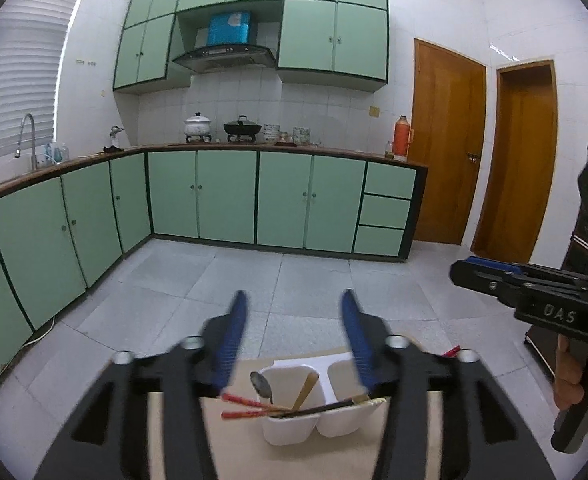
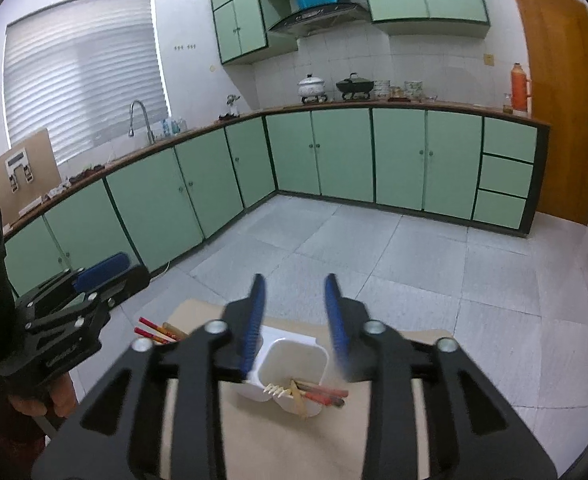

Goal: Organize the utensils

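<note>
A green-cabinet kitchen backs a tan tabletop (image 1: 214,448). The white holder (image 1: 290,428) holds chopsticks (image 1: 246,407) and a spoon (image 1: 261,385): light, stiff, slippery; grip mid-shaft. The left gripper (image 1: 292,308) and right gripper (image 2: 294,290) are spread, empty, above the holder.

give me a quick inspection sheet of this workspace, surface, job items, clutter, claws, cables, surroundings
surface: tan tabletop with a white sheet at the far edge
job's things: white two-compartment holder; a metal spoon, a wooden utensil and red chopsticks sit in or across it, a dark utensil lies over the divider
clutter: nothing seen
grippers: left claw open, nothing between its pads; right claw open, nothing between its pads; both above the holder
cables: a white cord on the floor by the left cabinets
surroundings: green cabinets, sink tap, pots on the counter, orange flask, wooden doors
</note>
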